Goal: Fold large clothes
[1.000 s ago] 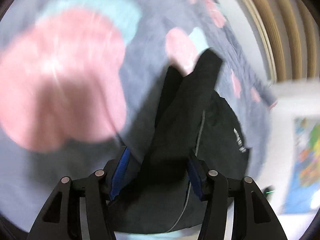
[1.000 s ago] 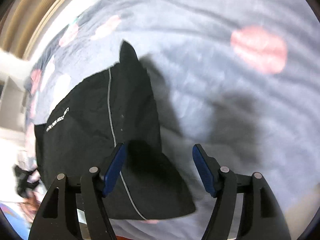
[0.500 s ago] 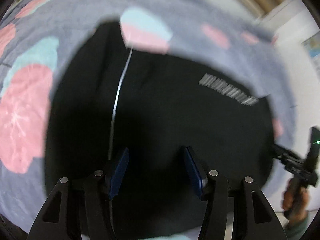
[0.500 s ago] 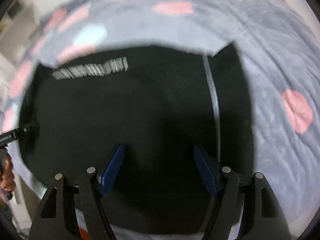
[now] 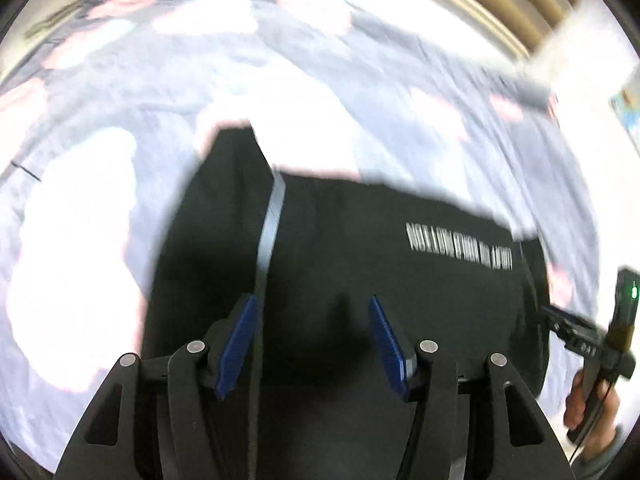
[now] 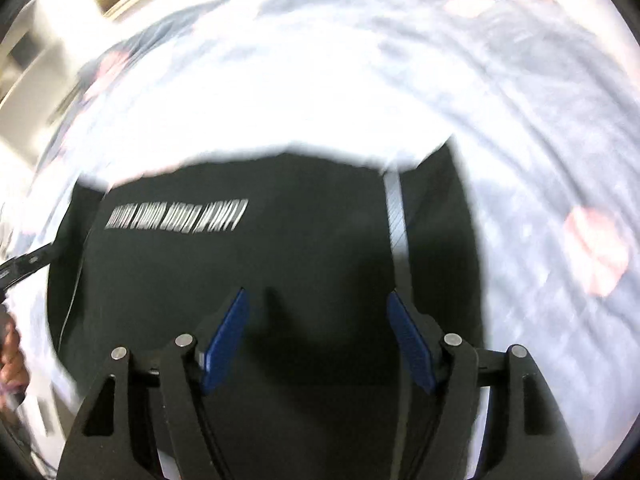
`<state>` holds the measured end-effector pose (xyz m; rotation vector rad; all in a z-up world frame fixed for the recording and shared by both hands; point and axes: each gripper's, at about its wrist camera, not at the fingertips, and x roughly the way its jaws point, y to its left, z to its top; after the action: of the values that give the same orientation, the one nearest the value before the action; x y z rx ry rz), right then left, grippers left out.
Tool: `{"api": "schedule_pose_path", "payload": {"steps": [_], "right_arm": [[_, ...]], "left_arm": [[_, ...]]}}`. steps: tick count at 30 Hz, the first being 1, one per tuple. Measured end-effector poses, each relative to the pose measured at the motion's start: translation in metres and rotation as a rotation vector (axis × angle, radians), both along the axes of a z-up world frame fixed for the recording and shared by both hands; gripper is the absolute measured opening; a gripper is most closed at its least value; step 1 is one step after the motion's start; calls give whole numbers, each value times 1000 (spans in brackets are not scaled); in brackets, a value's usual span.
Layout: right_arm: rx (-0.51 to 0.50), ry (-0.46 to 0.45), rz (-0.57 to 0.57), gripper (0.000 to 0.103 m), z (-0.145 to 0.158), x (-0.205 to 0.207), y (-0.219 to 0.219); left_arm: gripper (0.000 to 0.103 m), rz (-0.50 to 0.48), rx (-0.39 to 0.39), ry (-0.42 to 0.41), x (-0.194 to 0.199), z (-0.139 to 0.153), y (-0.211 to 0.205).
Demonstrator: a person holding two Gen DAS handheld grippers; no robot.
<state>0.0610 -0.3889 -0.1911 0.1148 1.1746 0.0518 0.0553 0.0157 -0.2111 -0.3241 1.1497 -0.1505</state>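
A black garment (image 5: 360, 280) lies folded flat on the bed, with a grey stripe (image 5: 272, 220) down one side and white lettering (image 5: 460, 246) across it. My left gripper (image 5: 312, 300) hovers open above its near part, with nothing between the blue pads. In the right wrist view the same garment (image 6: 280, 260) fills the lower middle. My right gripper (image 6: 317, 294) stands open over it, also with nothing in it. The right gripper (image 5: 580, 336) shows at the garment's right edge in the left wrist view, held by a hand (image 5: 588, 404).
A grey bedcover (image 5: 440, 120) with pink patches spreads around the garment on all sides. Wooden slats (image 5: 500, 0) run along the far edge of the bed. A colourful poster (image 5: 628, 108) hangs on the wall at right. The pictures are blurred and overexposed.
A second ago the left pads had a raised fold of black cloth between them. That cloth is let go, the garment lies flat, and both grippers have swung over it and pulled back.
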Motion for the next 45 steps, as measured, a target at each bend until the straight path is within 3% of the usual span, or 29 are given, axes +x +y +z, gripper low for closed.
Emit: {"api": "schedule_pose_path", "payload": {"steps": [3, 6, 9, 14, 16, 19, 25, 30, 37, 40, 45], "right_arm": [[6, 7, -105, 75, -14, 34, -24], [72, 100, -168, 75, -53, 57, -45], [111, 153, -156, 75, -80, 68, -43], [74, 165, -129, 75, -72, 72, -42], [89, 163, -145, 75, -64, 72, -49], [115, 113, -119, 75, -28, 44, -45], [19, 58, -28, 75, 40, 26, -27], [22, -50, 10, 75, 111, 6, -7], [-48, -201, 41, 75, 208, -43, 28], [-100, -258, 40, 78, 236, -64, 40], [-121, -278, 40, 79, 255, -95, 54]], "left_arm": [[60, 60, -2, 13, 34, -13, 20], [60, 95, 28, 121, 63, -54, 37], [61, 111, -5, 206, 74, -95, 39], [62, 76, 59, 179, 69, -84, 35], [61, 57, 65, 172, 65, -70, 36], [62, 1, 41, 118, 54, -35, 24], [62, -80, 78, -2, 37, 45, 3], [62, -133, 120, -181, 15, 132, -34], [71, -172, 264, -422, -31, 241, -89], [74, -180, 259, -478, -55, 269, -102], [77, -159, 216, -487, -84, 292, -114]]}}
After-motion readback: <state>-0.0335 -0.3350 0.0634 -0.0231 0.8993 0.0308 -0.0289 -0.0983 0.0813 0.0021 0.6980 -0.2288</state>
